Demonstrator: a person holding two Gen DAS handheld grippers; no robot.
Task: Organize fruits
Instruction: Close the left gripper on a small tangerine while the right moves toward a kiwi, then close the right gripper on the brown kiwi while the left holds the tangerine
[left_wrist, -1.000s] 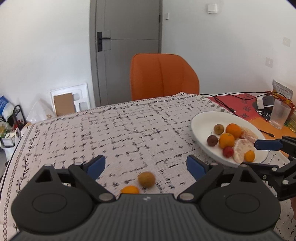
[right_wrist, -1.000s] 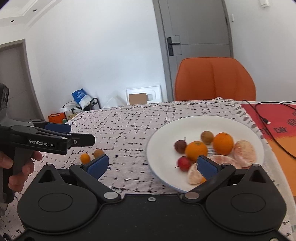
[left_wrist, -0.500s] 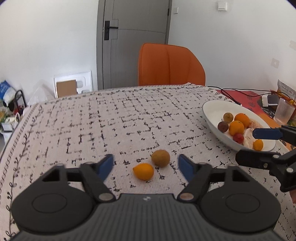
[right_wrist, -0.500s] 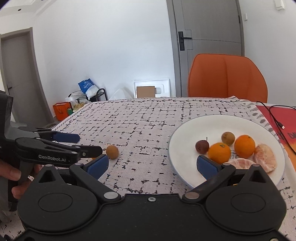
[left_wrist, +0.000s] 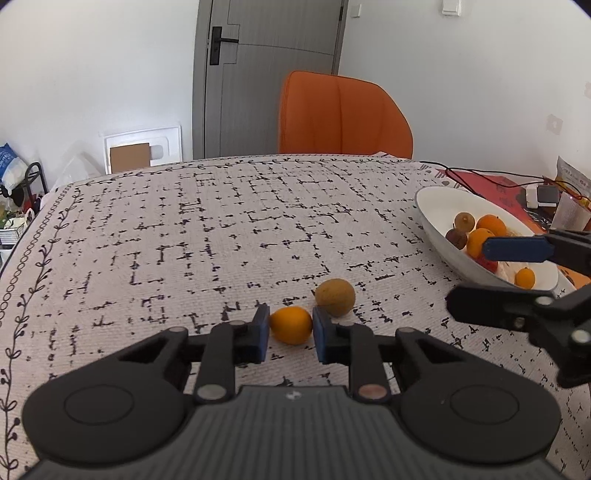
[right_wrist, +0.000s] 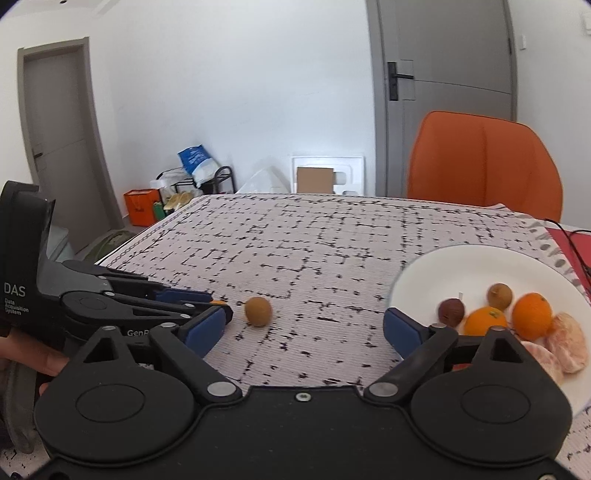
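A small orange kumquat (left_wrist: 291, 325) lies on the patterned tablecloth (left_wrist: 221, 229). My left gripper (left_wrist: 289, 328) is shut on it, with a blue pad on each side. A brown round fruit (left_wrist: 335, 296) sits just behind it and to the right, also showing in the right wrist view (right_wrist: 258, 311). A white plate (left_wrist: 436, 206) at the right holds oranges, small dark fruits and peeled segments; it also shows in the right wrist view (right_wrist: 480, 266). My right gripper (right_wrist: 304, 326) is open and empty, hovering between the brown fruit and the plate.
An orange chair (left_wrist: 343, 114) stands behind the table's far edge. Black cables (left_wrist: 480, 177), a red mat and a glass (left_wrist: 570, 214) lie beyond the plate at the right. Bags and a rack (right_wrist: 192, 177) stand on the floor at the left.
My left gripper has moved forward to the kumquat and closed its fingers around it. The right gripper has shifted left, so the plate now sits further right in its view.
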